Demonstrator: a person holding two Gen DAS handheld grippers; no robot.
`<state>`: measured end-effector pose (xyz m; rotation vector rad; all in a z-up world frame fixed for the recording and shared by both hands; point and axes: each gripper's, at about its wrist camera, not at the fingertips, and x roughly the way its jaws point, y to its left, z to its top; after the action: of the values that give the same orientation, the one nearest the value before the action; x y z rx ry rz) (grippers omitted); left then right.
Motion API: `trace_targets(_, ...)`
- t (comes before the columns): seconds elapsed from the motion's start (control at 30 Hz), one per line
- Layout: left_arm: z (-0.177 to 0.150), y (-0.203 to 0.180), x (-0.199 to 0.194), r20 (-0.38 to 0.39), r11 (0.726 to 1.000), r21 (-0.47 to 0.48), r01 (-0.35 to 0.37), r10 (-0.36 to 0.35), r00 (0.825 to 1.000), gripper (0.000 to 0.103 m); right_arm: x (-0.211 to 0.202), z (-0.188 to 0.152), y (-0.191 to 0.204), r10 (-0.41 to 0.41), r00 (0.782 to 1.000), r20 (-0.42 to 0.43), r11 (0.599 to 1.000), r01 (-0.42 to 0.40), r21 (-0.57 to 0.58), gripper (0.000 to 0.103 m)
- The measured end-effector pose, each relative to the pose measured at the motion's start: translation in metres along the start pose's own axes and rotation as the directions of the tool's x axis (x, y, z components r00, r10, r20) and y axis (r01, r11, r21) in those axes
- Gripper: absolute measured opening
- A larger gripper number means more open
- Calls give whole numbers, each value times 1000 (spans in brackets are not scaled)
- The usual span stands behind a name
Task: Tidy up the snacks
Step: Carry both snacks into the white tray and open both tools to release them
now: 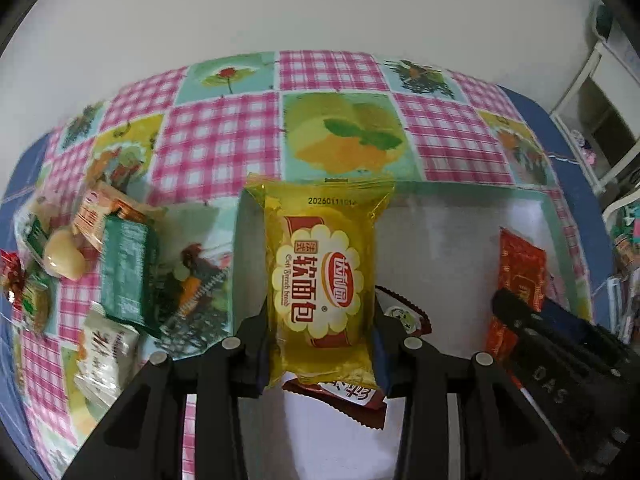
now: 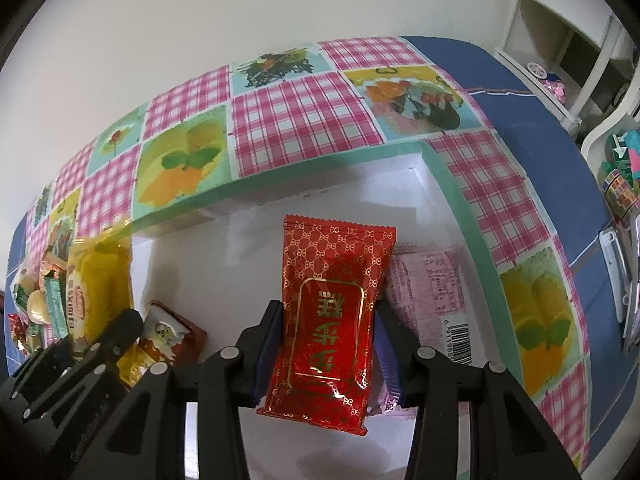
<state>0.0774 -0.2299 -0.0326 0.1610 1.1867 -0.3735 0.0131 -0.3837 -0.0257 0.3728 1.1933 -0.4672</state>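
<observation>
Left wrist view, item one: bread pack (image 1: 320,276), yellow film, held in my left tool (image 1: 320,344), jaws closed on its long sides low down, above the box (image 1: 560,240) at its left wall. I judge it light, soft and crushable; the film looks slippery, so a grip across the middle bulge suits better than the flat sealed ends.

Right wrist view, item two: red pack (image 2: 332,312), gold lettering, clamped in my right tool (image 2: 329,354) by its side edges, over the box floor. I judge it light and pliant, likely to sag at the free end.

Already in the box: pink pack (image 2: 428,300) just beside the red one, small red-brown packs (image 2: 172,332).

Awaiting sorting on the tabletop (image 1: 224,136): loose snacks (image 1: 120,264), left of the box.
</observation>
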Motion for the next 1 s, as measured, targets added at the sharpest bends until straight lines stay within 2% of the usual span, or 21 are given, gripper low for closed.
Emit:
trace_targets(0.17, -3, -3, 2, -13, 1000, -5, 27, -28, 1000, 41, 0, 1, -1, -2, 1000, -15, 1000, 2, 4, 47)
trace_targets(0.27, -4, -4, 4, -32, 998, -19, 67, -67, 997, 41, 0, 1, -1, -13, 1000, -23, 1000, 13, 4, 48)
trace_targets(0.37, -7, -7, 4, -32, 998, -10, 69, -70, 997, 42, 0, 2, -2, -17, 999, -31, 1000, 17, 7, 48)
trace_targets(0.43, -6, -7, 5, -38, 998, -16, 66, -67, 997, 46, -1, 2, -2, -20, 999, -35, 1000, 20, 5, 48)
trace_targets(0.5, -7, -5, 6, -49, 998, -25, 66, -67, 997, 62, -2, 1, -1, -28, 999, -38, 1000, 28, 0, 49)
trace_targets(0.6, -9, -1, 5, -62, 998, -35, 52, -54, 997, 69, -4, 0, 0, -43, 998, -40, 999, 43, 4, 52)
trace_targets(0.67, -10, 2, 2, -63, 998, -45, 43, -46, 997, 70, -7, -1, 1, -62, 997, -37, 998, 62, 1, 61)
trace_targets(0.87, -10, 17, -13, -45, 996, -81, 23, -27, 999, 74, -16, -5, 7, -63, 997, -40, 998, 62, -10, 73)
trace_targets(1.0, -14, 27, -19, -37, 996, -84, -19, 16, 999, 76, -22, -9, 13, -60, 997, -39, 998, 59, -29, 82)
